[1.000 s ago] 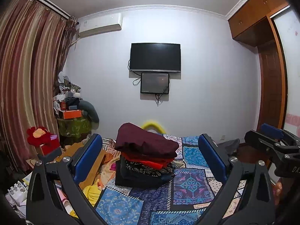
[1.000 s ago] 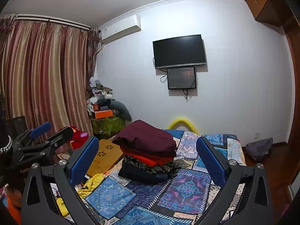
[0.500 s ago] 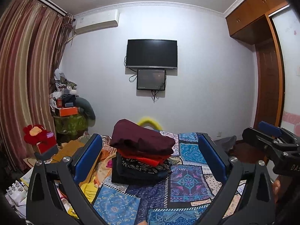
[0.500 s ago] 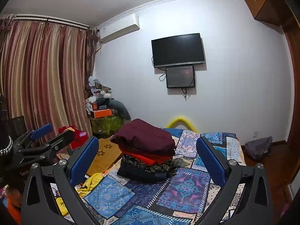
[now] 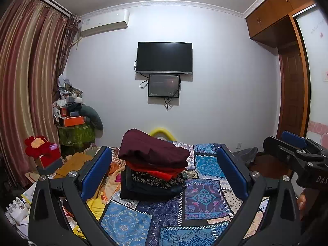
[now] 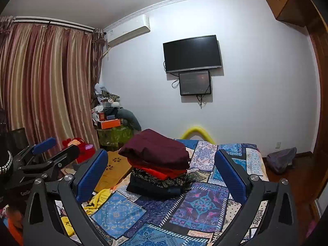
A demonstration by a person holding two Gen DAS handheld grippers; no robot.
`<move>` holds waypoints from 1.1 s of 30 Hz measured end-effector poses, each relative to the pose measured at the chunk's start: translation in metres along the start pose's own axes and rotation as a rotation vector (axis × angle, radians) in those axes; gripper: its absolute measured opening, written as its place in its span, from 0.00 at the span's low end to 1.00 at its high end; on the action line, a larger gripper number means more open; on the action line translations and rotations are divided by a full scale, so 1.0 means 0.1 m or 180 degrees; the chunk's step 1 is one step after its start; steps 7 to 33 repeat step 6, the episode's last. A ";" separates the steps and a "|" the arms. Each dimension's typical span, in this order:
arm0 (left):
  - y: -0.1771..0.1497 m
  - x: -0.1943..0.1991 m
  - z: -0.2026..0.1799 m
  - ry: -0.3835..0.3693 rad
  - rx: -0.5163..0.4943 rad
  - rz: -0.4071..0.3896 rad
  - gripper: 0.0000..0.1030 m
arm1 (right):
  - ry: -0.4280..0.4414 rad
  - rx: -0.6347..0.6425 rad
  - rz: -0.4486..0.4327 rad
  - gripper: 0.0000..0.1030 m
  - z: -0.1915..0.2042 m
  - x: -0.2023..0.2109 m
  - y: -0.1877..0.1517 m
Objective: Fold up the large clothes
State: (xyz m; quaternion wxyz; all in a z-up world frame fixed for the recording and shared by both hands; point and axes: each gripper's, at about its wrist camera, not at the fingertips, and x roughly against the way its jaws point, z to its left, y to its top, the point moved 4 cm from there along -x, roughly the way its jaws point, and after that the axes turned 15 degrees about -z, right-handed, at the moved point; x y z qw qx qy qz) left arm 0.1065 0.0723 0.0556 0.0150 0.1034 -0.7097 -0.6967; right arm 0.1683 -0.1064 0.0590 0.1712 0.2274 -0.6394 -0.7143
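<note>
Looking along the left gripper (image 5: 164,176), the left wrist view showed its blue pads spread wide with nothing between them, raised above the patchwork bedspread (image 5: 203,194). A pile of folded clothes (image 5: 152,168) sat near the middle of the bed, a dark red garment (image 5: 151,149) on top, then a bright red layer, a patterned piece and dark ones beneath. The right gripper (image 5: 295,153) appeared at the right edge, held in the air; its spread could not be read from there. Some yellow cloth (image 5: 96,203) lay loose at the bed's left edge, just beside the left finger.

The right wrist view showed the right gripper (image 6: 162,176) likewise released and empty, framing the same pile (image 6: 157,164). The left gripper (image 6: 47,153) hovered at the far left. A wooden lap board (image 6: 114,168) lay beside the pile.

Judged from these views, the stacked garments were finished, since each lay flat and squared. No unfolded large garment was spread on the bed, so either the work was near its end or another piece had yet to be fetched; the yellow cloth was the only visible candidate.
</note>
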 end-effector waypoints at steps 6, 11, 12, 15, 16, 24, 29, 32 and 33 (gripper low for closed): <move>-0.05 -0.01 0.01 -0.0015 0.0023 0.0044 0.99 | 0.0010 -0.0002 0.0045 1.00 0.00 -0.02 -0.04; -0.05 -0.01 0.01 -0.0015 0.0023 0.0044 0.99 | 0.0010 -0.0002 0.0045 1.00 0.00 -0.02 -0.04; -0.05 -0.01 0.01 -0.0015 0.0023 0.0044 0.99 | 0.0010 -0.0002 0.0045 1.00 0.00 -0.02 -0.04; -0.05 -0.01 0.01 -0.0015 0.0023 0.0044 0.99 | 0.0010 -0.0002 0.0045 1.00 0.00 -0.02 -0.04; -0.05 -0.01 0.01 -0.0015 0.0023 0.0044 0.99 | 0.0010 -0.0002 0.0045 1.00 0.00 -0.02 -0.04; -0.05 -0.01 0.01 -0.0015 0.0023 0.0044 0.99 | 0.0010 -0.0002 0.0045 1.00 0.00 -0.02 -0.04; -0.05 -0.01 0.01 -0.0015 0.0023 0.0044 0.99 | 0.0010 -0.0002 0.0045 1.00 0.00 -0.02 -0.04; -0.05 -0.01 0.01 -0.0015 0.0023 0.0044 0.99 | 0.0010 -0.0002 0.0045 1.00 0.00 -0.02 -0.04; -0.05 -0.01 0.01 -0.0015 0.0023 0.0044 0.99 | 0.0010 -0.0002 0.0045 1.00 0.00 -0.02 -0.04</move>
